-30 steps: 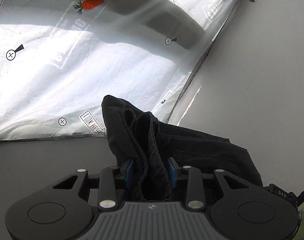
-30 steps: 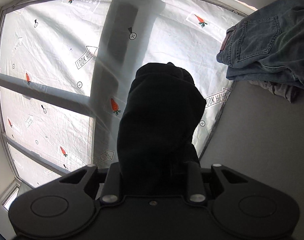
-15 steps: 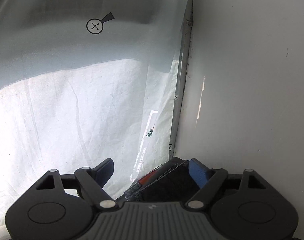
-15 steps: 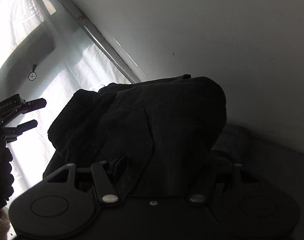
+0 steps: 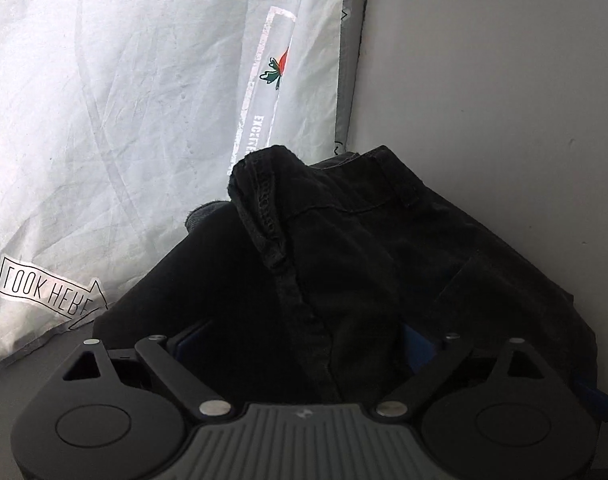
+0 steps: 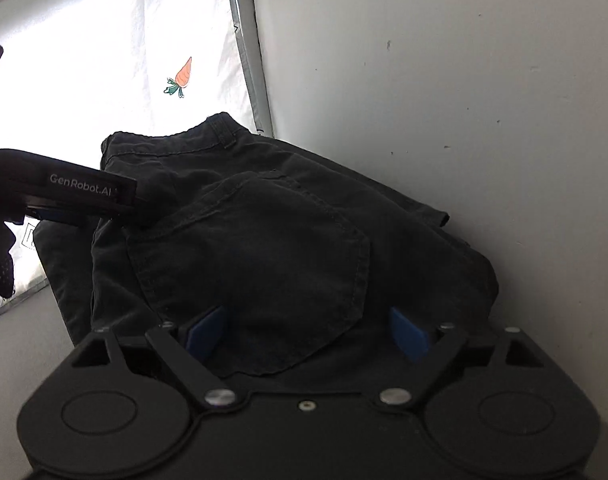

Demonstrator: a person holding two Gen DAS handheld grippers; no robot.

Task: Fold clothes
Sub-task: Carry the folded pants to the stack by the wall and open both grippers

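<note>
Both sets of tongs are opening right now, and I can see cloth between each pair but no pad pressing on it: the left tongs (image 5: 299, 340) stand wide with a ridge of seam bunched up between the blue pads, and the right tongs (image 6: 306, 330) stand just as wide astride the back pocket (image 6: 255, 264). The black trousers (image 6: 287, 216) lie folded in a thick stack on the grey table (image 6: 35, 328), at its far edge, pushed up against the white wall (image 6: 444, 80) and just beside the white sheet (image 5: 103, 100) printed with carrots. From the right wrist view the left tongs reach in over the near-left part of the stack. I judge this fabric a sturdy woven cotton: soft and floppy, no risk of breaking, fairly heavy for its bulk once layered, and grippy rather than slick. The stitched seams, the waistband (image 6: 171, 140) with its belt loops and the pocket edge are the firm places I'd pinch; a single loose layer would just peel off the stack. That raised ridge under my left tongs looks untidy, so I'd flatten it.
</note>
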